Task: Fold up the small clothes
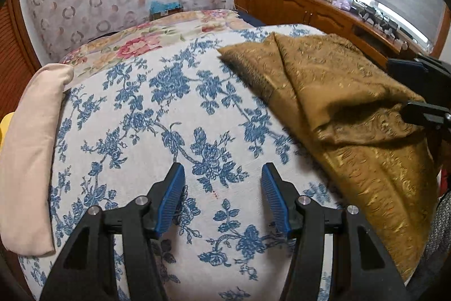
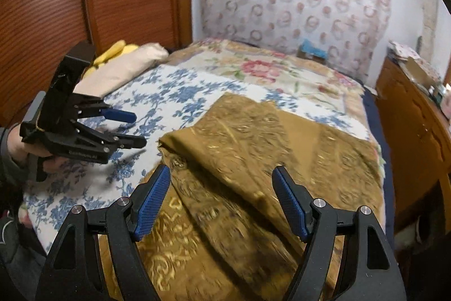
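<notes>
Only one piece of lettering shows; it stands on the black body of the left gripper (image 2: 128,129), on the lower arm toward seven o'clock of its fingertips, in the right wrist view; it is a short pale word or brand mark, too small and blurred to read; its letters cannot be told apart; nothing else across either view carries readable text, numbers or signs; the patterned fabrics bear only flowers and rings, no writing.
</notes>
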A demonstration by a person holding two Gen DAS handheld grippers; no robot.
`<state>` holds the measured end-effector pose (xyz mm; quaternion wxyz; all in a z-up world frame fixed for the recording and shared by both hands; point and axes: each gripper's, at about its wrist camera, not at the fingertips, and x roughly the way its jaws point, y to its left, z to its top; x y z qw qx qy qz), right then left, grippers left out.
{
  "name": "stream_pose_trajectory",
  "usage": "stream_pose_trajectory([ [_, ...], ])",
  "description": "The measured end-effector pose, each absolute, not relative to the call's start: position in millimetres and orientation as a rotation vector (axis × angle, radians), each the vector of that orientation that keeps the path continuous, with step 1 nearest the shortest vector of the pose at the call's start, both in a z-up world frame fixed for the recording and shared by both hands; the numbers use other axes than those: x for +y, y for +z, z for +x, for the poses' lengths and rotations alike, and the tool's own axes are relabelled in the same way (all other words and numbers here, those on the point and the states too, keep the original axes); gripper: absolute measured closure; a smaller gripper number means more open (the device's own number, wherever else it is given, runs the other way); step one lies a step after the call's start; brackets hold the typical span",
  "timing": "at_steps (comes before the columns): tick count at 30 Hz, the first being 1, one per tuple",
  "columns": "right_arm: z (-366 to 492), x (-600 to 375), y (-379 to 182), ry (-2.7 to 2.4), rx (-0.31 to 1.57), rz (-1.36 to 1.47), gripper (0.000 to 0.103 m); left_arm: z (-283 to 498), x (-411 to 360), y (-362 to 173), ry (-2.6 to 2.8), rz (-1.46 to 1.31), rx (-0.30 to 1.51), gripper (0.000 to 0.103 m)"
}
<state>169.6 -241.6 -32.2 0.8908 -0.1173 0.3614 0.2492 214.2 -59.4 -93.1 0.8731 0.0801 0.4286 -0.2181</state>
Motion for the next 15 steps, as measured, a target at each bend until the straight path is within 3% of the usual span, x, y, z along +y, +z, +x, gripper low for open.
stream_pose_trajectory([
  [10, 196.7, -214.5, -67.3, 0.553, 0.854, -0.327, 0.026, 211.7, -62.2, -94.5, -0.474, 0.194, 0.862, 0.04],
  [12, 198.3, -212.9, -73.0, 0.555, 0.871, -0.344, 0.026, 213.0, -65.6, -95.7, -0.496, 0.203, 0.87, 0.025],
  [15, 201.0, -212.0, -81.8, 0.553, 0.898, -0.366, 0.026, 212.0, -72.2, -96.8, -0.514, 0.23, 0.876, 0.016],
])
